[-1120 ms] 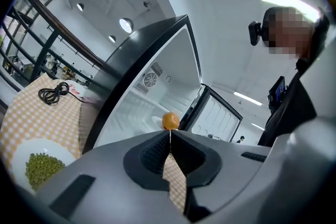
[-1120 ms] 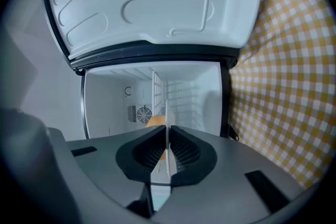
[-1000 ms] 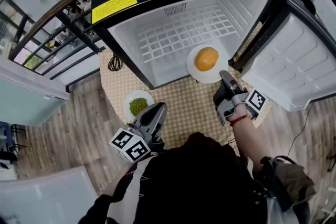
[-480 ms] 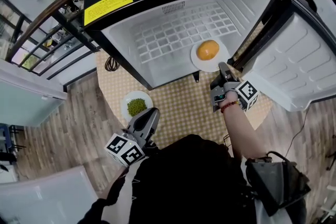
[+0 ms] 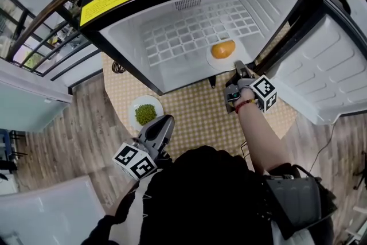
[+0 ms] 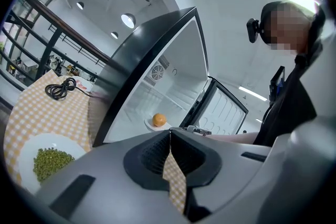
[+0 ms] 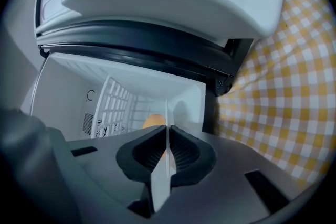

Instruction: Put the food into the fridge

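The right tongs (image 5: 239, 67) are clamped on the rim of the white plate (image 5: 213, 61) that carries the round orange food (image 5: 223, 49). The plate is inside the open fridge (image 5: 172, 46), over the four o'clock part of its wire shelf (image 5: 183, 34). The left tongs (image 5: 167, 120) are pressed together on nothing above the checked surface (image 5: 195, 112), with a plate of green peas (image 5: 133, 108) at their ten o'clock.
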The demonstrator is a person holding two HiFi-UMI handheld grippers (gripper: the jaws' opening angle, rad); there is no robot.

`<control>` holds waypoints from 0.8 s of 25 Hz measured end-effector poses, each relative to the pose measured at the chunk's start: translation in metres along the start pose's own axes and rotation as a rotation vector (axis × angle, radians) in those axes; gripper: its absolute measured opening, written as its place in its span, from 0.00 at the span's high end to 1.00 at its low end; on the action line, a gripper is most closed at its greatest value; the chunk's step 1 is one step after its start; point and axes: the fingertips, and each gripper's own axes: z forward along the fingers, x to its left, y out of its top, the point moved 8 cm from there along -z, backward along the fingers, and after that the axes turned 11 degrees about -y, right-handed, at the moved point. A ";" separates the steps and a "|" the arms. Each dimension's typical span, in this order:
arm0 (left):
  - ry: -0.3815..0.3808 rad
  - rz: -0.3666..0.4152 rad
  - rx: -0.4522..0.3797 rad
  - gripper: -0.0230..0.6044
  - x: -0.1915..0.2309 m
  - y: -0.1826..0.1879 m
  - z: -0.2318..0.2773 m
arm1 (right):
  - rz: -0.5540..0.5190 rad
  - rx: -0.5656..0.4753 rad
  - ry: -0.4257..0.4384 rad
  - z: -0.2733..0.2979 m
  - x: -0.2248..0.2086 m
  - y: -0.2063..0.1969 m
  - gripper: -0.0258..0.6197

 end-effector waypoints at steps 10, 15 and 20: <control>0.018 0.008 0.015 0.93 -0.004 -0.005 0.009 | -0.140 -0.033 -0.079 0.019 0.018 -0.001 0.92; 0.040 0.001 0.001 0.93 -0.002 -0.006 0.010 | -0.222 -0.045 -0.125 0.027 0.022 0.000 0.92; 0.052 -0.006 -0.004 0.93 -0.001 -0.007 0.011 | -0.281 -0.074 -0.158 0.030 0.025 0.003 0.92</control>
